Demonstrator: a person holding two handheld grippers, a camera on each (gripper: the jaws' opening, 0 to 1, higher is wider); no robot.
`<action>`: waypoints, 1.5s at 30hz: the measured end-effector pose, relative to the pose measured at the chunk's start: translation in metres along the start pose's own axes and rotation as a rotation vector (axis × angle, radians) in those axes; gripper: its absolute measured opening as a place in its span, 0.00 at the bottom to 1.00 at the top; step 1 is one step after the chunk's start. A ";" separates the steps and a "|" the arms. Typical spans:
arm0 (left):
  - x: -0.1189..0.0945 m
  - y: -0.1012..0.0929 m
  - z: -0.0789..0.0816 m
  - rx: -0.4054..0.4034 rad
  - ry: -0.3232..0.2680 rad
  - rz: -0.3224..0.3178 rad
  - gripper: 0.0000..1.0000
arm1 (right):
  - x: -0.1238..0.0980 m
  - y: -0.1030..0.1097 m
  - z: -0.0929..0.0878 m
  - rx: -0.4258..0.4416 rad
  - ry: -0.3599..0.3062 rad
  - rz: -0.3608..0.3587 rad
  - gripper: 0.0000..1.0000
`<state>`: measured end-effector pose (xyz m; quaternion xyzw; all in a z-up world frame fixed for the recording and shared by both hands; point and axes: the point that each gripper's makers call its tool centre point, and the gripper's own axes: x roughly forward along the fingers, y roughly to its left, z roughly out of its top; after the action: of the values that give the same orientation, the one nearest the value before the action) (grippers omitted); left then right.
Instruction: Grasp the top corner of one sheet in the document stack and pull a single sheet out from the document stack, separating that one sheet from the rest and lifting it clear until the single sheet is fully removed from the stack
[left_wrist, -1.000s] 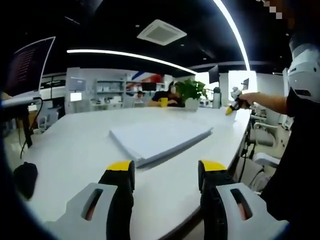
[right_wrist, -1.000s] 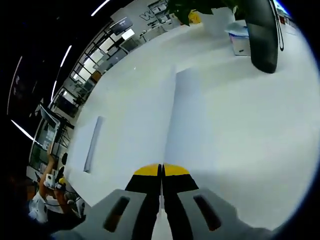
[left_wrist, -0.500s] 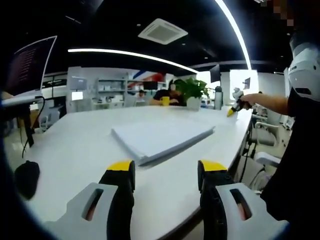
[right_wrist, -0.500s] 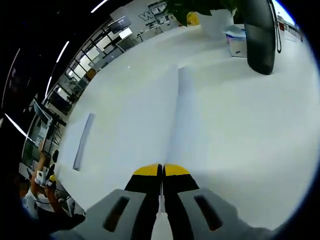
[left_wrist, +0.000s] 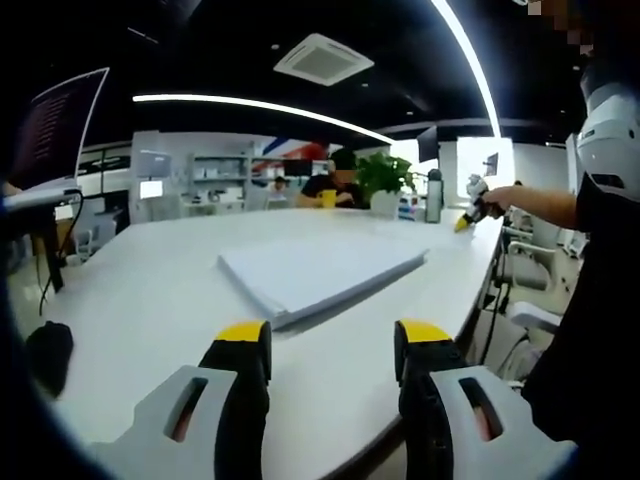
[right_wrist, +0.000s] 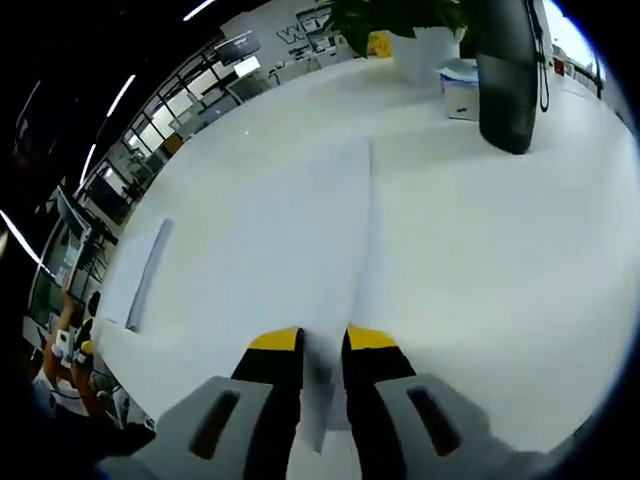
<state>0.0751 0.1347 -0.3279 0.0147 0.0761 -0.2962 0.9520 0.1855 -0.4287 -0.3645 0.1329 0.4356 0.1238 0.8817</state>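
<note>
Left gripper view: left gripper (left_wrist: 332, 345) held low over the near edge of the white table (left_wrist: 150, 290), its 2 yellow-tipped jaws spread wide with nothing between them. Left of the jaws, a dark mouse-like object (left_wrist: 47, 356) lies on the table. Straight ahead of the jaws, a little past the tips, sits the document stack (left_wrist: 315, 273), flat, 1 corner pointing toward the gripper. Beyond it, at the far table edge, a potted plant (left_wrist: 382, 180) and a yellow cup (left_wrist: 327, 199). To the right of the jaws, the person's outstretched arm carries the right gripper (left_wrist: 466, 213) at the far right edge of the table, well apart from the stack.

Right gripper view: the document stack (right_wrist: 145, 278) appears as a thin grey slab far off to the left of the jaws. Right gripper (right_wrist: 321, 345) has its 2 jaws parted by a narrow gap; the near end of a single sheet (right_wrist: 345, 250) lies in that gap, and the sheet runs forward from the tips over the table (right_wrist: 500, 260). Cannot tell whether the pads touch the sheet. Far ahead and right, a dark upright object (right_wrist: 507, 70).
</note>
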 end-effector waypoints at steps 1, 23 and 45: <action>-0.001 -0.001 0.000 0.001 0.000 -0.005 0.50 | -0.001 -0.003 0.001 -0.013 -0.004 -0.005 0.23; -0.002 -0.009 0.002 0.015 0.002 -0.027 0.50 | -0.025 -0.044 0.068 -0.153 -0.574 -0.078 0.55; -0.003 -0.011 0.015 0.049 0.002 -0.035 0.50 | -0.035 0.062 0.044 -0.373 -0.865 -0.047 0.72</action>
<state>0.0684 0.1267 -0.3125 0.0368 0.0699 -0.3146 0.9459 0.1934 -0.3877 -0.2920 0.0018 0.0014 0.1134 0.9935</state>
